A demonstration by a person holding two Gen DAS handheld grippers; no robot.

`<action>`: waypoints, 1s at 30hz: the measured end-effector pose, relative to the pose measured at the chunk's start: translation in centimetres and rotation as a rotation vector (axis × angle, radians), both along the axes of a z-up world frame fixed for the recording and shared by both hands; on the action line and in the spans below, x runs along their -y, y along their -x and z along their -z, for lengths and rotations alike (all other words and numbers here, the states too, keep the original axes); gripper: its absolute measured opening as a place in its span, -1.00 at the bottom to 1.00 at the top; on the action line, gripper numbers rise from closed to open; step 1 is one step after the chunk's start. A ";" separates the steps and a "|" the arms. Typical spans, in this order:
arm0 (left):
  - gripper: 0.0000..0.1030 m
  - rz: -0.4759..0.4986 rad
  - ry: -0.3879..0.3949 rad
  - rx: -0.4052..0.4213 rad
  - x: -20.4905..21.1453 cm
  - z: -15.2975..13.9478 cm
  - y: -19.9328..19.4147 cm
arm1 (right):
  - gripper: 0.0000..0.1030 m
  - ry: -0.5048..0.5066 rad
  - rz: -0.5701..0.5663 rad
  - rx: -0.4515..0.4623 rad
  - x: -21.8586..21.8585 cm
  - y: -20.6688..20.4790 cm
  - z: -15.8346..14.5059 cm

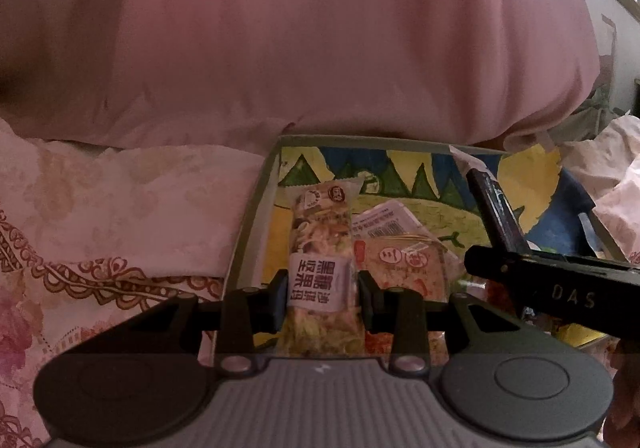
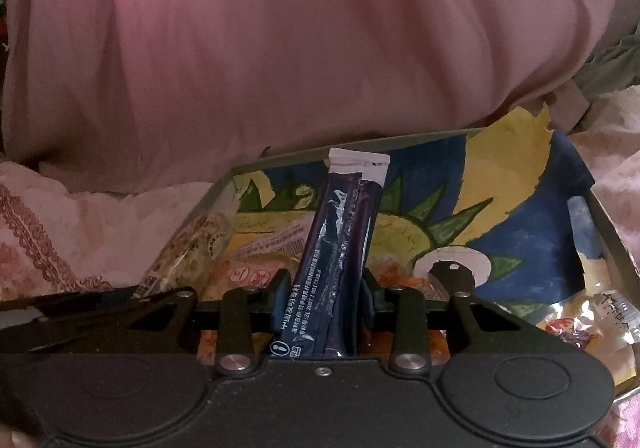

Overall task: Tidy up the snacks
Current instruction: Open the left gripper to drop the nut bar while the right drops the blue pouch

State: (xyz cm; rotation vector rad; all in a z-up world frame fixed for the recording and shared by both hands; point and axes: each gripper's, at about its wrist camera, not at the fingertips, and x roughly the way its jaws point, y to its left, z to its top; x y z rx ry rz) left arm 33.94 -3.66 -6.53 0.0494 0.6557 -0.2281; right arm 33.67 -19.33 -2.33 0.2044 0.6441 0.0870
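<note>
Snacks sit in both grippers over a painted tray [image 1: 256,208] on a floral bed [image 1: 100,208]. Left gripper [image 1: 323,290] has its fingers clamped on a nut bar [image 1: 320,232]; right gripper [image 2: 326,294] has its fingers clamped on a dark stick pack [image 2: 340,232]. Two more packets [image 1: 404,260] [image 2: 588,322] lie in the tray.
</note>
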 end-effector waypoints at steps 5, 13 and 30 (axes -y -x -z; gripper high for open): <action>-0.24 -0.002 0.006 -0.007 0.0 0.1 -0.2 | -0.24 0.003 -0.001 -0.005 0.0 0.1 0.0; -0.07 -0.003 0.011 -0.012 -0.1 -0.1 -0.1 | -0.25 0.011 -0.001 -0.011 0.2 -0.1 -0.5; 0.87 -0.057 0.116 0.083 -1.6 -4.5 2.6 | 0.29 0.003 0.073 0.074 2.6 3.3 -5.9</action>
